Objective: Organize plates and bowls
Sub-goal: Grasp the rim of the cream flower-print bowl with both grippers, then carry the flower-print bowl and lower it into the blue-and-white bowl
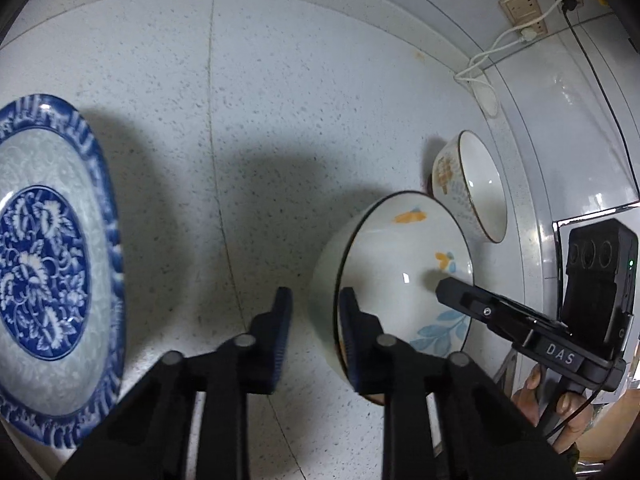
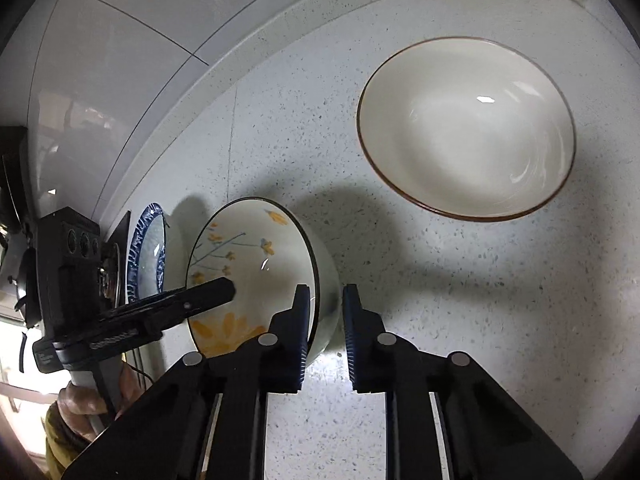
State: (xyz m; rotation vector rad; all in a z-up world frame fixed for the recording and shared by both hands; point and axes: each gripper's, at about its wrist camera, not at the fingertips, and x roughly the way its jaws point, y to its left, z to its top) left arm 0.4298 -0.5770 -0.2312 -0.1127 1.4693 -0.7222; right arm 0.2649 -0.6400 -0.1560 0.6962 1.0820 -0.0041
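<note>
A pale speckled stone worktop (image 1: 280,128) carries three dishes and runs back to a grey tiled wall. Two hand-held black grippers meet at a white flowered bowl (image 1: 404,264), painted inside with yellow blossoms and blue leaves. It sits towards the middle of the worktop.

The left gripper (image 1: 314,304) has its jaws closed narrow over the bowl's rim on one side: one finger lies inside the bowl, the other outside against its wall. The right gripper (image 2: 325,304) grips the opposite rim the same way, jaws drawn close with the wall between its blue ridged pads. A hand (image 1: 560,404) holds the right gripper's handle.

A plain cream bowl (image 2: 466,128) with a brown rim stands upright nearer the worktop's back edge, apart from the flowered bowl. A blue and white patterned plate (image 1: 52,264) lies flat on the far side of the flowered bowl, well apart from it. White cables (image 1: 488,56) run from wall sockets (image 1: 524,6) down to the back edge.
</note>
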